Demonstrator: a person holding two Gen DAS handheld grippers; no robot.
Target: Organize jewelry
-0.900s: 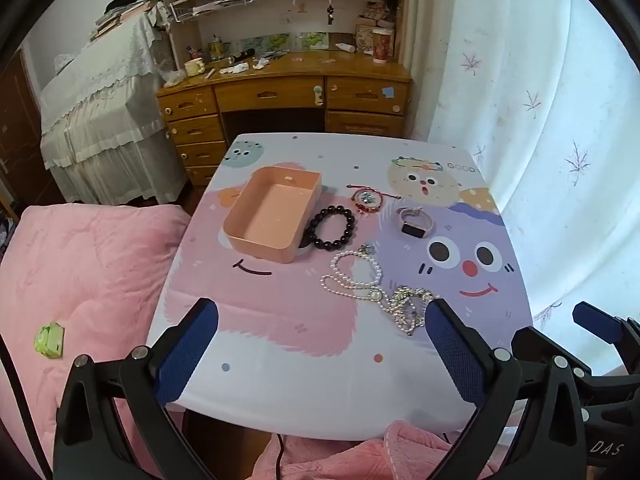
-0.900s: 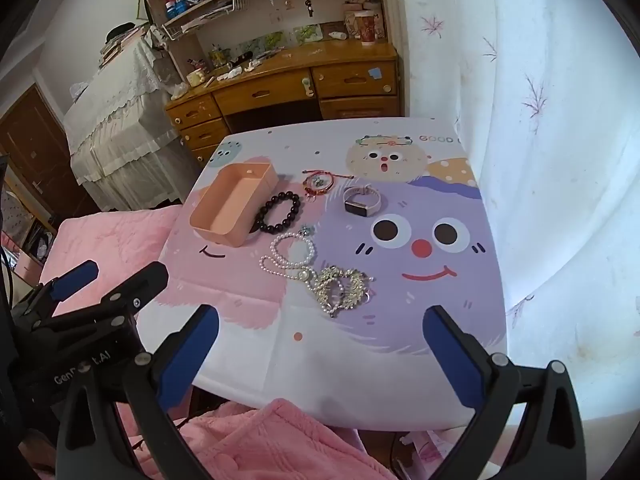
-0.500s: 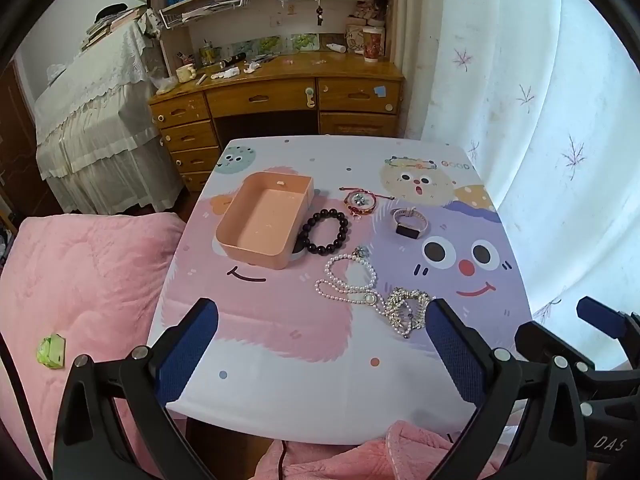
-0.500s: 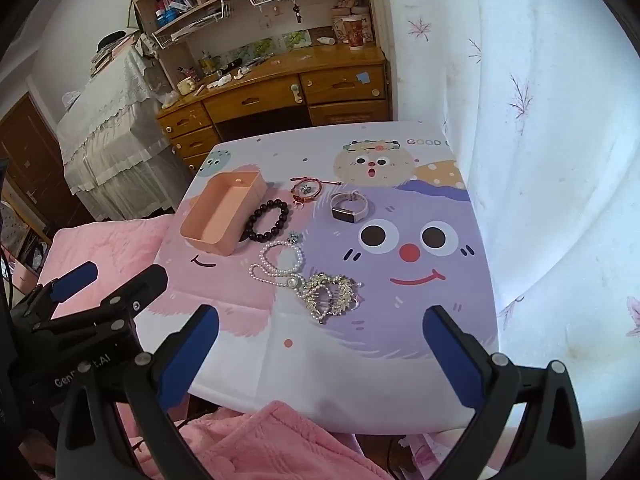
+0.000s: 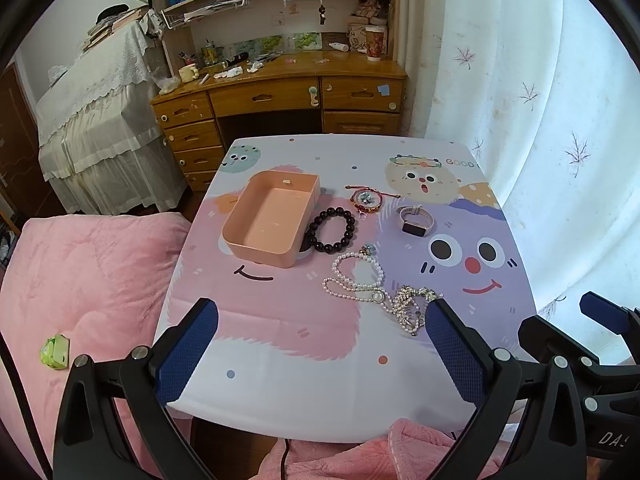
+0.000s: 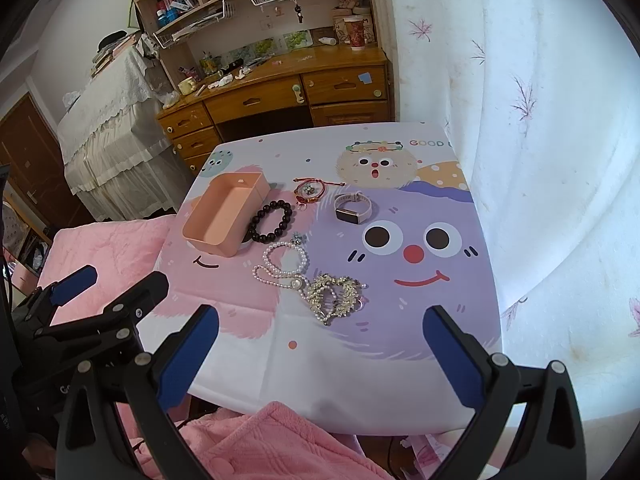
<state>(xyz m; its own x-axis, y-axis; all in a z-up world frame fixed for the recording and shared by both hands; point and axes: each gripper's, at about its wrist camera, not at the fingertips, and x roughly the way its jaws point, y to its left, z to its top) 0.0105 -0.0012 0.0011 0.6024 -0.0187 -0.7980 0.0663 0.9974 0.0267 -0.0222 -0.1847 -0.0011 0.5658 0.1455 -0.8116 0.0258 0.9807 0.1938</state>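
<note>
Pink box (image 5: 272, 220) long axis runs toward desk (image 5: 280, 88), open side up.

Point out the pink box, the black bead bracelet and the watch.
pink box (image 5: 276, 216), left wrist view, inner floor.
black bead bracelet (image 5: 350, 220), left wrist view, beads on its right side.
watch (image 6: 347, 216), right wrist view, dark face.

Jewelry (image 6: 334, 298) beside pink box (image 6: 224, 216)

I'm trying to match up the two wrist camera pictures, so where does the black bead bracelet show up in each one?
Left wrist view: the black bead bracelet lies just above picture centre, at the right of the peach box.
Right wrist view: the bracelet lies left of centre, again at the box's right side.
Shared landmark: the pearl necklace lies just nearer the camera than the bracelet in both.
</note>
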